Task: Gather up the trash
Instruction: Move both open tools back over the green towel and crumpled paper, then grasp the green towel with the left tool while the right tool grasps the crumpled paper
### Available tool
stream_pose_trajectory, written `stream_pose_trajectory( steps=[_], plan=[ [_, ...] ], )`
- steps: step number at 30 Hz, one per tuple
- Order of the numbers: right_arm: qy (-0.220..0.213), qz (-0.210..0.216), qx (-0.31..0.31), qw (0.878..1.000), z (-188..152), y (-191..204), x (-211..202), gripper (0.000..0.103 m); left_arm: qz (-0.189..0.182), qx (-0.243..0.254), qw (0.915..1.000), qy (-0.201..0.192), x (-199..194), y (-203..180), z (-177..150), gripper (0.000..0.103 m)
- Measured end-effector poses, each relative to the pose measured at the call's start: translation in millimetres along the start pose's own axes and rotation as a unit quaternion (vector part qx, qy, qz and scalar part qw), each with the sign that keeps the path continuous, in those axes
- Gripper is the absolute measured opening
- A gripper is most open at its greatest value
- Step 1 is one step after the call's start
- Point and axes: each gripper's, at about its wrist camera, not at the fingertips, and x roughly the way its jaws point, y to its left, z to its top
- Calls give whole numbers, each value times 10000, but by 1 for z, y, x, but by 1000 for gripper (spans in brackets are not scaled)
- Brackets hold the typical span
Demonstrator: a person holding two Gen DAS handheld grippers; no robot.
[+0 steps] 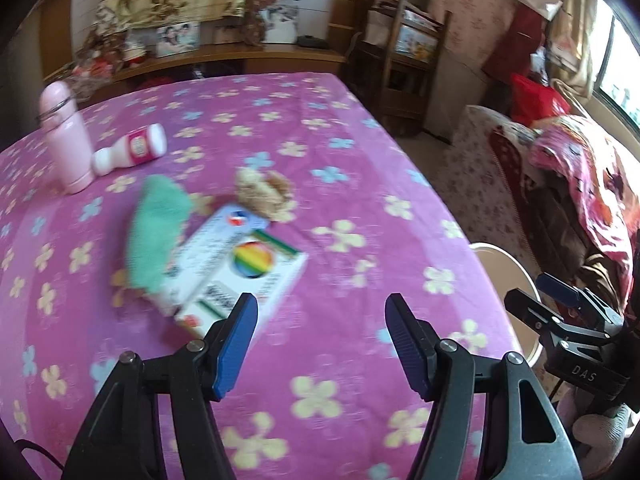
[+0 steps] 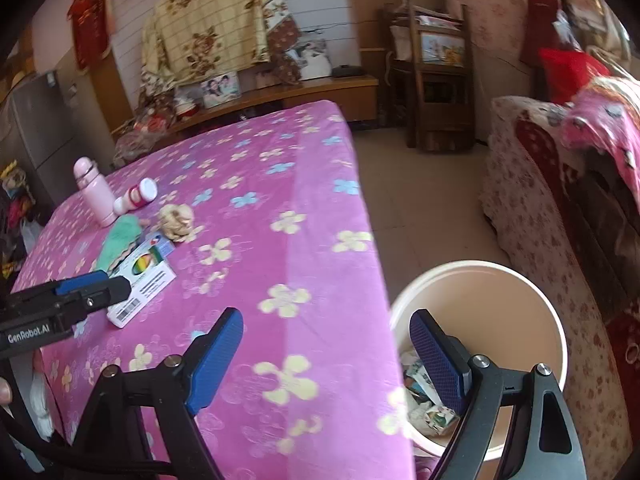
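Observation:
A white medicine box (image 1: 236, 276) with a rainbow circle lies on the pink flowered tablecloth (image 1: 360, 200), beside a green cloth (image 1: 154, 228) and a crumpled beige paper wad (image 1: 262, 192). A small white-and-red bottle (image 1: 132, 150) lies on its side next to a standing pink flask (image 1: 66, 140). My left gripper (image 1: 322, 344) is open and empty, just in front of the box. My right gripper (image 2: 326, 356) is open and empty, over the table's right edge and the white bucket (image 2: 520, 280), which holds paper trash (image 2: 430, 404). The box (image 2: 142, 280) and the wad (image 2: 176, 220) also show in the right wrist view.
The bucket stands on the tiled floor beside the table. A flowered sofa (image 2: 540, 200) with pink bedding is to the right. A wooden rack (image 2: 436, 80) and a low shelf (image 2: 300, 92) stand at the back. The left gripper (image 2: 92, 292) shows at left.

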Motion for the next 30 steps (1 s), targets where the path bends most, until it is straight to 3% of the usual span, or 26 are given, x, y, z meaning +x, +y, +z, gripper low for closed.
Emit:
stream_pose_trajectory(
  steps=[16,21,30],
  plan=[
    [297,598,-525,9964,16,81,39,88,300,-571,9979,27,-4,87,4,70],
    [324,596,-670,9954,29,98,55,88,246,-886,9957,94,6,116,13,73],
    [532,1127,-643,9901,61,127,108,88,393,-1016,9938,209,42,138,40,73]
  ],
)
